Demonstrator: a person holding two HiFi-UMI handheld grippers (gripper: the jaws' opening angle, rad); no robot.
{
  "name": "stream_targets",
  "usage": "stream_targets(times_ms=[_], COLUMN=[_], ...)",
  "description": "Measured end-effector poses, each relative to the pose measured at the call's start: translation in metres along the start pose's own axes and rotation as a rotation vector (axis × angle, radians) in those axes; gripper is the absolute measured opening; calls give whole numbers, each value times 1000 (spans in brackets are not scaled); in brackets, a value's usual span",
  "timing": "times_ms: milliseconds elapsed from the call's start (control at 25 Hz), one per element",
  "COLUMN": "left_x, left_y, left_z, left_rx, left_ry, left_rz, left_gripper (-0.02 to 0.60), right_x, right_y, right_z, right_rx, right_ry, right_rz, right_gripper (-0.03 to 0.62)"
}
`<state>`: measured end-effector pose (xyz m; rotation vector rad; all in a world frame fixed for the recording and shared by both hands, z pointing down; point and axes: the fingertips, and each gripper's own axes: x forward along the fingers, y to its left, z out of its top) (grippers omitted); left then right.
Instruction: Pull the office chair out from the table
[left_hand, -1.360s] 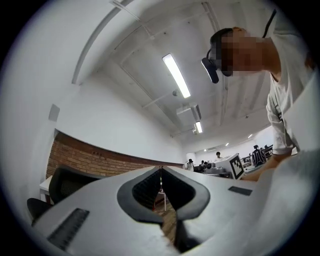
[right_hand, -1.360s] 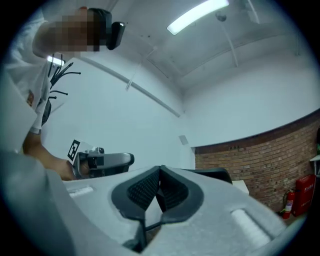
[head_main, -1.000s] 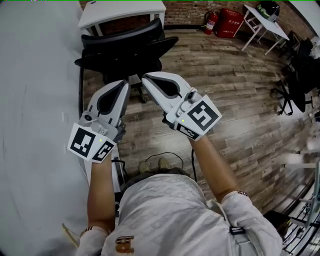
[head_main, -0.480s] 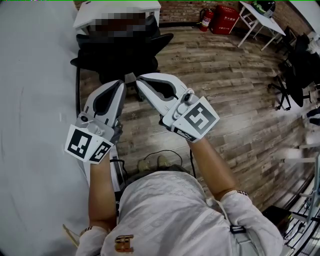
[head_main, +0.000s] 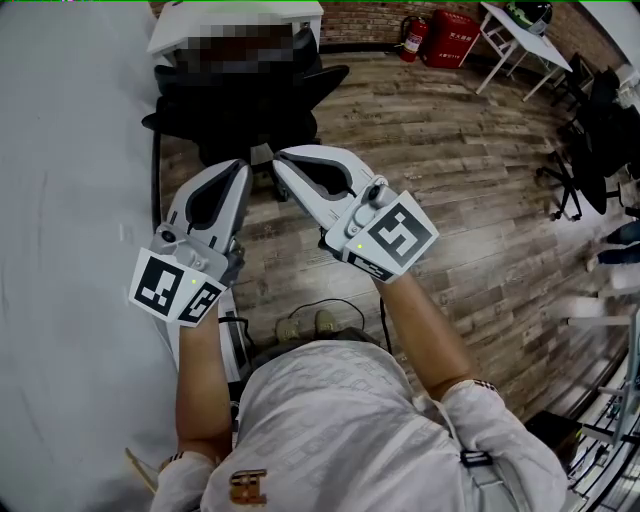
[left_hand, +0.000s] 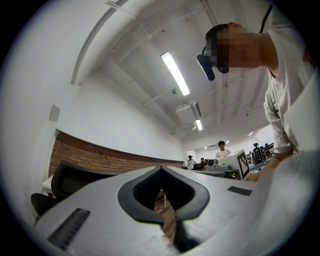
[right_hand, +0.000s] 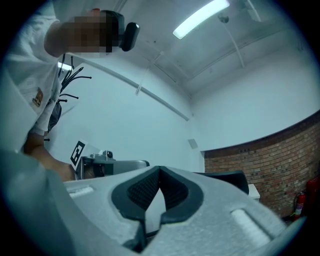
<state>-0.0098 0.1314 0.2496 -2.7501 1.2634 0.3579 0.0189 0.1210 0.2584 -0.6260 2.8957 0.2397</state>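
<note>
Left hand-held gripper (head_main: 243, 165): jaws fully together, pads meeting at the tip, nothing between them. In its own view I see only room and floor past the pad hollow.

Right hand-held gripper (head_main: 281, 154): the same, jaws closed, nothing held.

In the head view the two tips sit side by side, close to each other, both pointing toward 12 o'clock. Neither has hold of anything.

Office chair (head_main: 250, 110): black, at 12 o'clock from the tips, just beyond them, against the white table (head_main: 172, 28) at the top edge. Part of the chair is under a mosaic patch. One armrest juts out toward 2 o'clock. In both gripper views I see the dark backrest beyond the closed tips, not between them.

White wall (head_main: 70, 200) runs along 9 o'clock. Wood floor (head_main: 450, 170) fills 3 o'clock. Fire extinguisher (head_main: 411, 40) and red box (head_main: 452, 40) stand against brick at 1 o'clock, well apart from the chair.
</note>
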Motion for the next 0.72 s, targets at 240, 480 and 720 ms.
stream_targets(times_ms=[240, 480, 720], left_x=[1, 1, 1], left_y=[3, -1, 3], left_z=[-5, -5, -7], left_rx=[-8, -8, -11], left_ry=[8, 12, 19], left_rz=[-12, -20, -18], left_gripper=[0, 0, 0], right_x=[4, 2, 4], right_y=[-1, 3, 1], right_z=[-4, -3, -6], right_rx=[-2, -1, 4], right_ry=[11, 13, 18], right_rz=[3, 7, 10], right_gripper=[0, 0, 0])
